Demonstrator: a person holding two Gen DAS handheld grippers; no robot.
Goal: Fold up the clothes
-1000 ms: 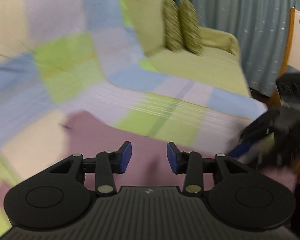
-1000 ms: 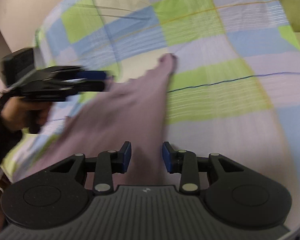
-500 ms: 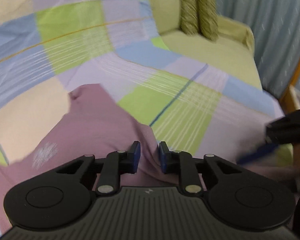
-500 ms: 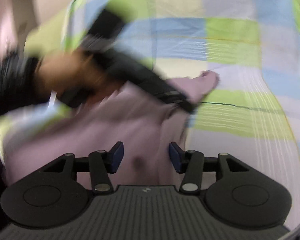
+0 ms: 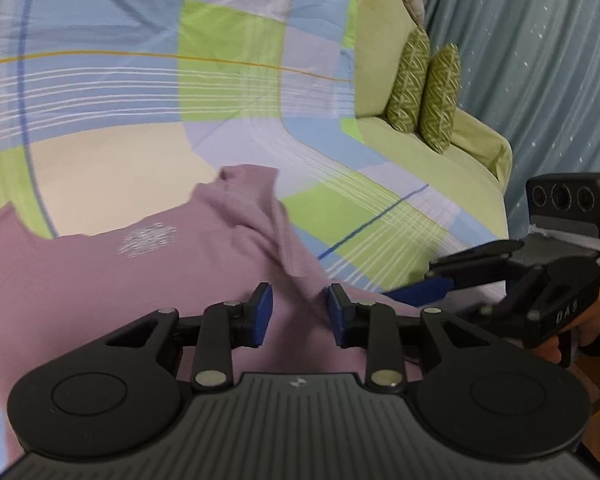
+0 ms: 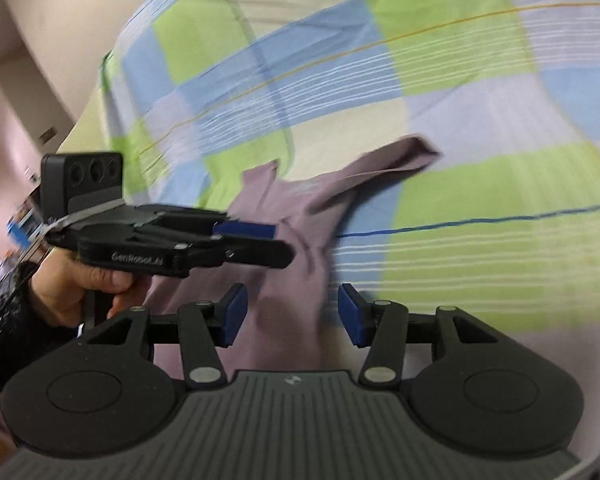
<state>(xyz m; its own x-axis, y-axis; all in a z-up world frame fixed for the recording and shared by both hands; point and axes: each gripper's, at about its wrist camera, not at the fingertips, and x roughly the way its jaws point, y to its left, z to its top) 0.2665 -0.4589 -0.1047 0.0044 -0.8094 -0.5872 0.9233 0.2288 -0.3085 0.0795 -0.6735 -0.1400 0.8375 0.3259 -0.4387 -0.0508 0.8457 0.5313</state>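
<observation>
Since a second ago both grippers swung in over the mauve shirt (image 5: 148, 280), now sprawled on the checked bed cover (image 5: 228, 92). Left gripper (image 5: 299, 312) fingers opening, a fabric ridge between them, unpinched; right gripper (image 6: 291, 314) fingers spread astride a fold. Folding grasp likely next, not yet taken

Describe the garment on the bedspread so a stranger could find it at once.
Start at the checked bedspread of green, blue, lilac and cream squares. Spread across its near part, just ahead of both tongs, lies the mauve T-shirt. It is the only plain-coloured cloth there, with a small whitish print on the chest and one short sleeve pointing away.
</observation>
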